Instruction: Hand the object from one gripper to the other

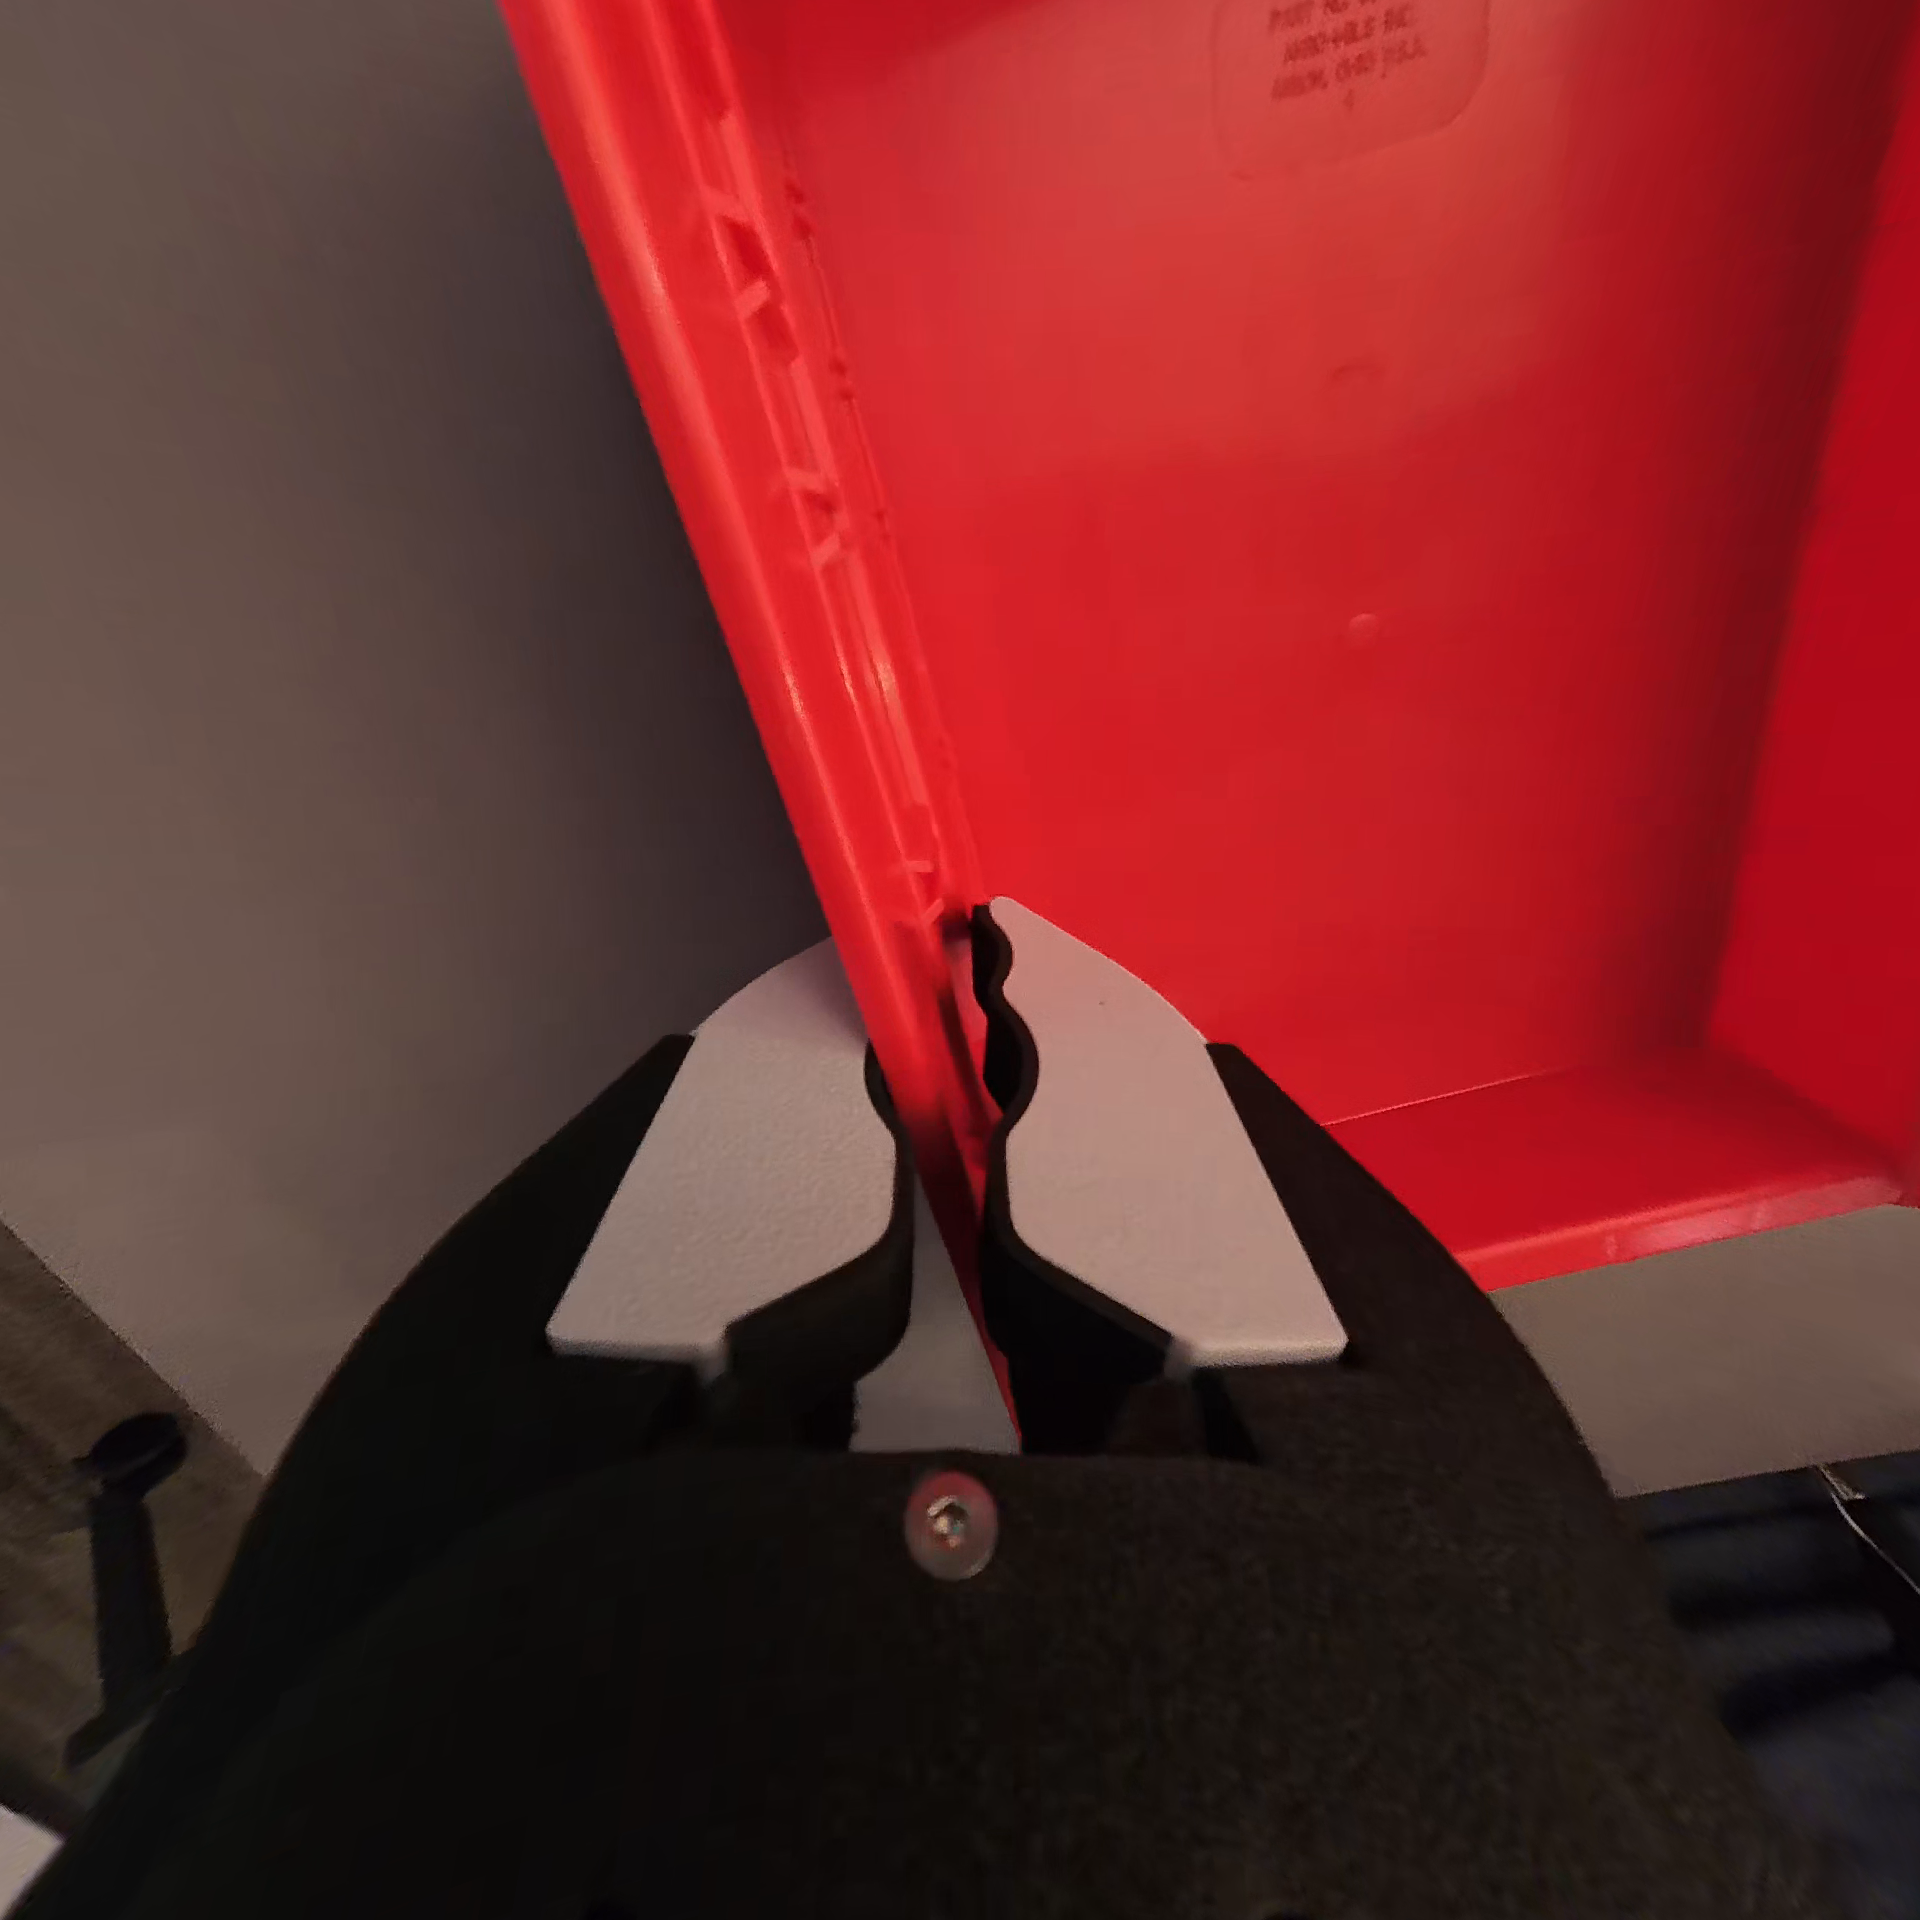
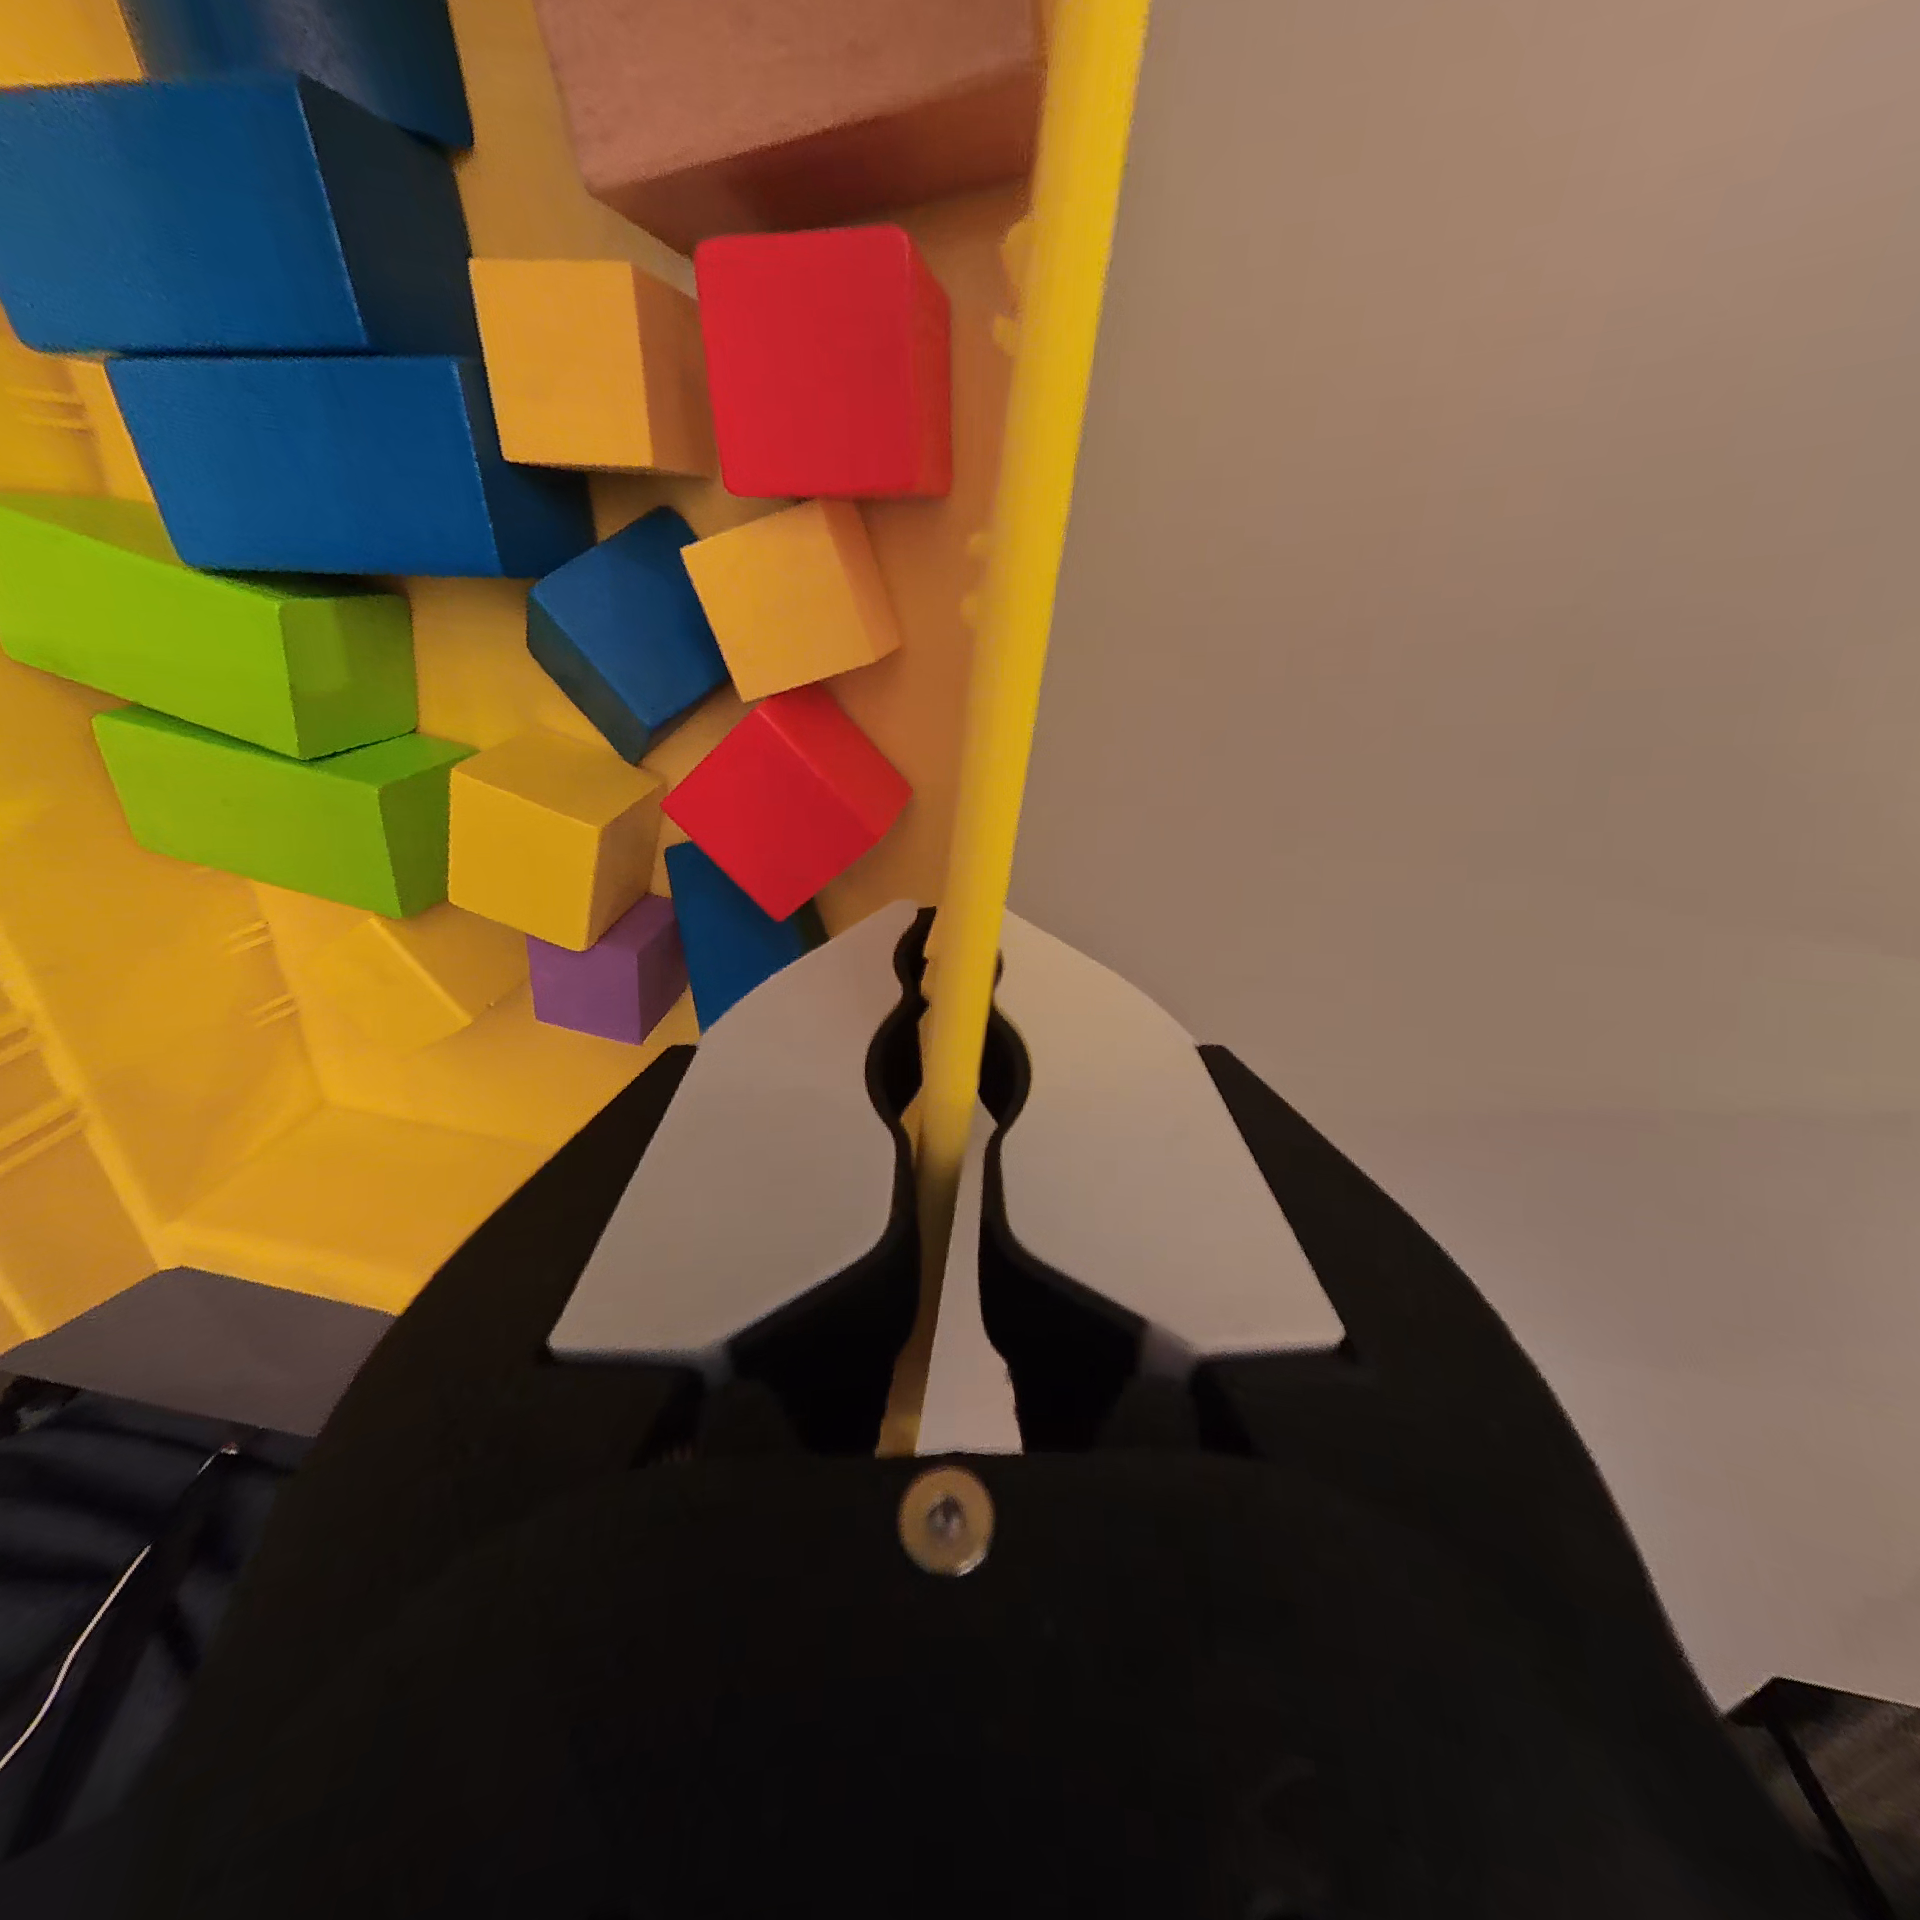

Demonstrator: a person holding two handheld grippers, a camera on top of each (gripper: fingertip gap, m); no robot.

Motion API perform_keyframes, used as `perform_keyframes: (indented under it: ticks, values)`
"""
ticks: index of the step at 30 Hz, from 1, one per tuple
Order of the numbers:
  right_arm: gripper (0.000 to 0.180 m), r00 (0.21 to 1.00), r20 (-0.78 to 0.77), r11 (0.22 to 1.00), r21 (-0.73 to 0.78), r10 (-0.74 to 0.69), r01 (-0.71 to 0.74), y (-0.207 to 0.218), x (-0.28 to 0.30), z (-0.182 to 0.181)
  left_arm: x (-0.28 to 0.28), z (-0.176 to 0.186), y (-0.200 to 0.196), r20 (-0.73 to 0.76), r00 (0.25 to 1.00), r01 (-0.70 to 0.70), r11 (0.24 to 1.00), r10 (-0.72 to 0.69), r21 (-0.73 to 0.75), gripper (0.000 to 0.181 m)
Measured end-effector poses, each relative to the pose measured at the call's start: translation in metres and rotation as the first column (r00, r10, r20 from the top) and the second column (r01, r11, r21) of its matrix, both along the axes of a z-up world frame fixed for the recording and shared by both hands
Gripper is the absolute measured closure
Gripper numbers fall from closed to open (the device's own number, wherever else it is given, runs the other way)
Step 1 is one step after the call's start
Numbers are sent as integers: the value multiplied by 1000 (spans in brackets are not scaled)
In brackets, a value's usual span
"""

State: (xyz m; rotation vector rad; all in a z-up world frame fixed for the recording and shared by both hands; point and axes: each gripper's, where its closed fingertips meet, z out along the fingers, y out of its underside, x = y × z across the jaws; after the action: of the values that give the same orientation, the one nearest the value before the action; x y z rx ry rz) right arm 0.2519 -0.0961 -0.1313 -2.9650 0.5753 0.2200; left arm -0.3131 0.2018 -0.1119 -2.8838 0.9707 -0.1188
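In the left wrist view my left gripper (image 1: 940,966) is shut on the left side wall of a red plastic bin (image 1: 1299,623). The bin's inside shows empty. In the right wrist view my right gripper (image 2: 961,956) is shut on the right side wall (image 2: 1049,520) of a yellow plastic bin (image 2: 343,1143). The yellow bin holds several coloured wooden blocks: blue (image 2: 312,457), green (image 2: 208,634), red (image 2: 821,364), yellow-orange (image 2: 592,364), purple (image 2: 603,977) and a brown one (image 2: 790,94). Neither gripper shows in the other's view.
Both bins rest on a pale grey table (image 1: 312,623), also seen right of the yellow bin (image 2: 1455,727). A dark block (image 2: 197,1340) lies at the yellow bin's near corner. The table's near edge and dark floor with cables show low in both views.
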Motion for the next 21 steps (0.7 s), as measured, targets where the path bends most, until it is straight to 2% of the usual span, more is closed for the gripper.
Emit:
perform_keyframes:
  ticks: [9, 21]
  values:
    - [173, 1000, -26, 999, -51, 16, -17, 6, -20, 1, 39, 1, -21, -35, 994, 103, 995, -103, -18, 171]
    - [172, 991, -20, 987, -87, 134, -135, 31, -61, 1, 73, -1, -43, -72, 982, 174, 984, -176, -32, 167]
